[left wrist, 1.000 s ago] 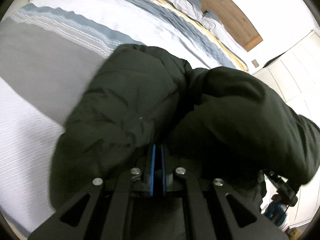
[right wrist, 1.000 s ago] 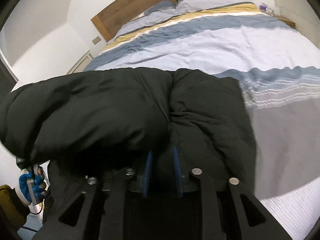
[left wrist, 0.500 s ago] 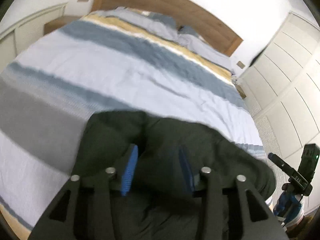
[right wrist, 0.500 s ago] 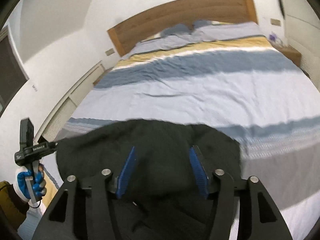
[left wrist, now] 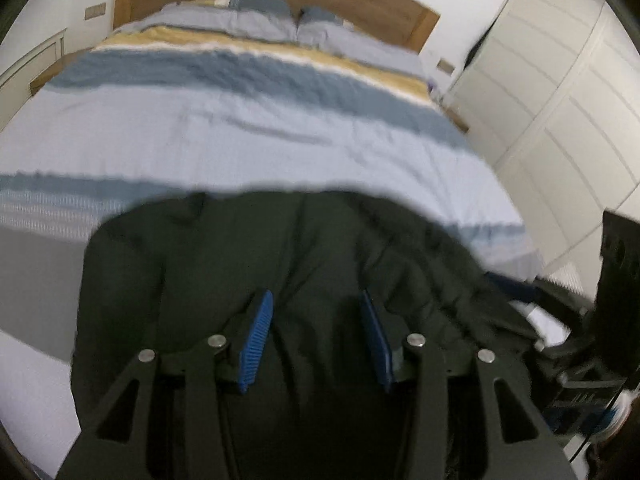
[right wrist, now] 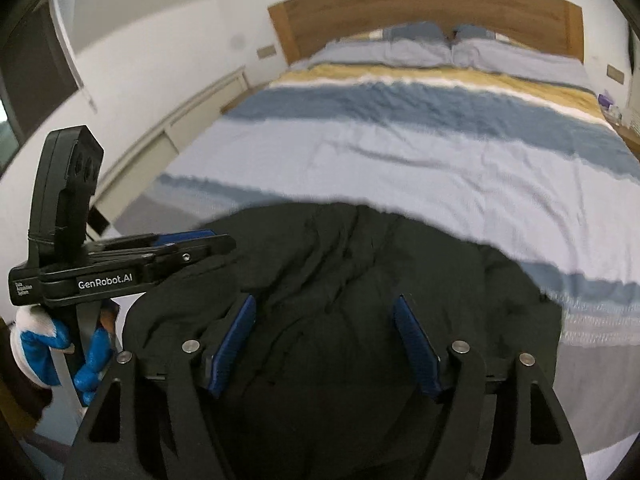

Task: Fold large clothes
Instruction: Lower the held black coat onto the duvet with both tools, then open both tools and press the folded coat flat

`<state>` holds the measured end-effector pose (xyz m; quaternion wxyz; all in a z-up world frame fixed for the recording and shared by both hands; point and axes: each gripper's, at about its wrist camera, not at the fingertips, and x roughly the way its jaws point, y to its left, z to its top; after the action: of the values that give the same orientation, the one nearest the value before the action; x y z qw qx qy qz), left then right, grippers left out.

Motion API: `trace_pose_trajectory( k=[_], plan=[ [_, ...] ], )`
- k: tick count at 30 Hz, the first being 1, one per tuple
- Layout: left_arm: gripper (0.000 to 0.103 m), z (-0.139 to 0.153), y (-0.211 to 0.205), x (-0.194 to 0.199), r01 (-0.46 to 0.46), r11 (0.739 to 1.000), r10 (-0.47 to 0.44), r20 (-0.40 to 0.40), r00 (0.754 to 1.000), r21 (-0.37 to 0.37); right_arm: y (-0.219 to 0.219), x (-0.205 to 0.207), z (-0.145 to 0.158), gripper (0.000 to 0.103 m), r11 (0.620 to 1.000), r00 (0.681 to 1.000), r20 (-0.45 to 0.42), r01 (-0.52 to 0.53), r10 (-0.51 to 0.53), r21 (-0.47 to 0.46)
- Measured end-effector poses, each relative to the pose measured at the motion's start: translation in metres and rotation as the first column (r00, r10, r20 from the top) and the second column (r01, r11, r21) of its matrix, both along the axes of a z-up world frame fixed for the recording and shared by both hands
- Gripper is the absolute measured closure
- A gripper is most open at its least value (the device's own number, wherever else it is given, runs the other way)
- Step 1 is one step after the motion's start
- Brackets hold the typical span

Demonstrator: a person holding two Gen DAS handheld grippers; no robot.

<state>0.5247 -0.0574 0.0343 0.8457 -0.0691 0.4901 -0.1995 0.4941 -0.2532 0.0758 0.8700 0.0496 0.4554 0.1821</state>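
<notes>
A black puffy jacket [left wrist: 312, 248] lies bunched at the foot of the bed; it also shows in the right wrist view [right wrist: 360, 264]. My left gripper [left wrist: 316, 304] is open and empty, held just above the jacket, its blue pads [left wrist: 256, 344] spread apart. My right gripper [right wrist: 324, 312] is open and empty above the same jacket. The left gripper also appears from the side at the left of the right wrist view [right wrist: 192, 246], over the jacket's left edge.
The bed [right wrist: 400, 152] has a striped blue, white and yellow cover and a wooden headboard [right wrist: 440, 4]. White wardrobe doors [left wrist: 560, 100] stand at the right. A low white cabinet [right wrist: 180, 132] runs along the left wall.
Both grippers were shut on the lifted jacket a second ago. They have opened, let it drop onto the bed and pulled back and up.
</notes>
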Motion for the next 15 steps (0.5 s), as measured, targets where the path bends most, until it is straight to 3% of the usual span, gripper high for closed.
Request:
trace_pose_trajectory(
  k=[4, 6, 11, 15],
  plan=[
    [0.059, -0.041, 0.007, -0.028, 0.001, 1.000, 0.000, -0.013, 1.000, 0.025, -0.005, -0.019, -0.036, 0.030, 0.998, 0.998, -0.055, -0.011, 0.007, -0.068],
    [0.059, -0.053, 0.007, -0.041, 0.007, 0.999, -0.007, 0.011, 1.000, 0.034, -0.008, -0.028, -0.047, 0.030, 0.996, 0.998, -0.066, -0.014, 0.008, -0.083],
    [0.058, -0.081, -0.006, -0.065, 0.017, 0.991, -0.028, 0.086, 0.996, 0.135, -0.008, -0.043, -0.080, 0.029, 0.992, 0.998, -0.055, -0.032, 0.025, -0.125],
    [0.058, -0.096, -0.005, -0.066, -0.005, 0.994, -0.003, 0.074, 0.997, 0.110, -0.006, -0.046, -0.100, 0.029, 0.988, 0.999, -0.042, -0.026, 0.019, -0.150]
  ],
)
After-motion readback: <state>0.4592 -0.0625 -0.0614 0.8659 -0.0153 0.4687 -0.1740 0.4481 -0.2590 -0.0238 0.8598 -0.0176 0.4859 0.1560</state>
